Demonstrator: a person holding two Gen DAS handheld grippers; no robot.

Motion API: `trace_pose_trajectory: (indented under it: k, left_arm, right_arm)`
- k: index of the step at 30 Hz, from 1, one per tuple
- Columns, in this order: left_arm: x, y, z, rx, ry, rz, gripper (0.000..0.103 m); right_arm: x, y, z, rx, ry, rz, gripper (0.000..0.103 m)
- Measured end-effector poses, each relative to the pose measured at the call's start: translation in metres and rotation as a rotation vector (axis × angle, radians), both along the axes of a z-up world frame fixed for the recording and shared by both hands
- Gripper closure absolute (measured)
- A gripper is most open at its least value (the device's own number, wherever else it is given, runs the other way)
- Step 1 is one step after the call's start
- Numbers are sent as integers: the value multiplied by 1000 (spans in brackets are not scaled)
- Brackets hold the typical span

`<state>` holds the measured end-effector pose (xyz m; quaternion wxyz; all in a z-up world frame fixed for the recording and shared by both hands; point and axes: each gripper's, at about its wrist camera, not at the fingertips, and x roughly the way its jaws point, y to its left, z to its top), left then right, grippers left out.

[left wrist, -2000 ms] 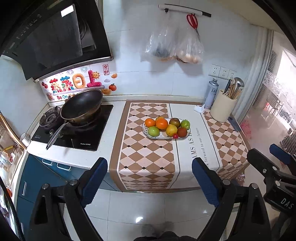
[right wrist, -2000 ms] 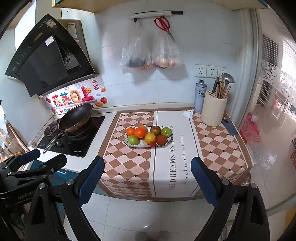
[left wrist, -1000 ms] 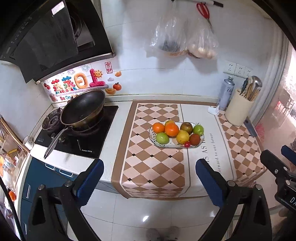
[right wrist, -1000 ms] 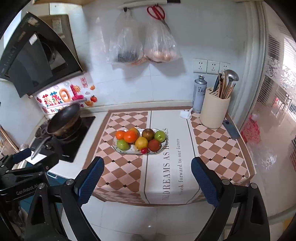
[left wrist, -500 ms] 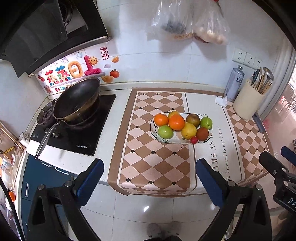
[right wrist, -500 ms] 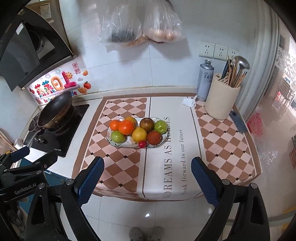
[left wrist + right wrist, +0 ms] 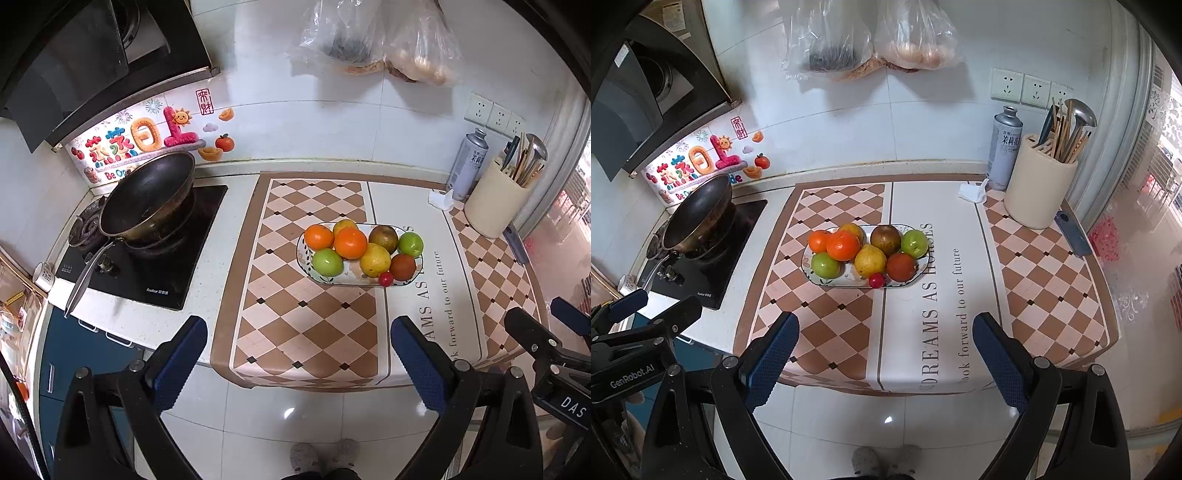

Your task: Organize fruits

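Observation:
A patterned oval plate (image 7: 303, 258) (image 7: 806, 267) sits mid-counter on a checkered mat. It holds several fruits: oranges (image 7: 349, 242) (image 7: 842, 244), green apples (image 7: 327, 261) (image 7: 825, 265), a yellow fruit (image 7: 375, 259) (image 7: 870, 260), a brown fruit (image 7: 383, 238) (image 7: 885, 240), a red fruit (image 7: 402, 266) (image 7: 901, 266) and a small red one (image 7: 385, 278) (image 7: 876, 280). My left gripper (image 7: 298, 363) is open and empty, held in front of the counter's near edge. My right gripper (image 7: 884, 360) is open and empty, also in front of the near edge.
A black wok (image 7: 147, 199) (image 7: 698, 212) sits on the stove at left. A cream utensil holder (image 7: 493, 203) (image 7: 1039, 194) and a grey spray can (image 7: 468, 162) (image 7: 1005, 147) stand at back right. Two plastic bags (image 7: 871, 37) hang on the wall. Tiled floor lies below.
Both grippers have moved closer to the counter and tilted down; the fruit plate looks larger and nearer. Both stay open. Nothing on the counter has moved.

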<state>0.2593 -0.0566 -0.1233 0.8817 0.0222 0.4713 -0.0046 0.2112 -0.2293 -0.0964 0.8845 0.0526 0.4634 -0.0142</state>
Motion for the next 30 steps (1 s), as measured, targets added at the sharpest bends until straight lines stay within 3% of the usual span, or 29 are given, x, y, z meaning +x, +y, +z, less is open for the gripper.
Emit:
trace_pose_trajectory:
  k: [30]
  left_arm:
    - [-1,0,3,-4,-5,2,1]
  right_arm:
    - [1,4,5,-2,-4,5,6]
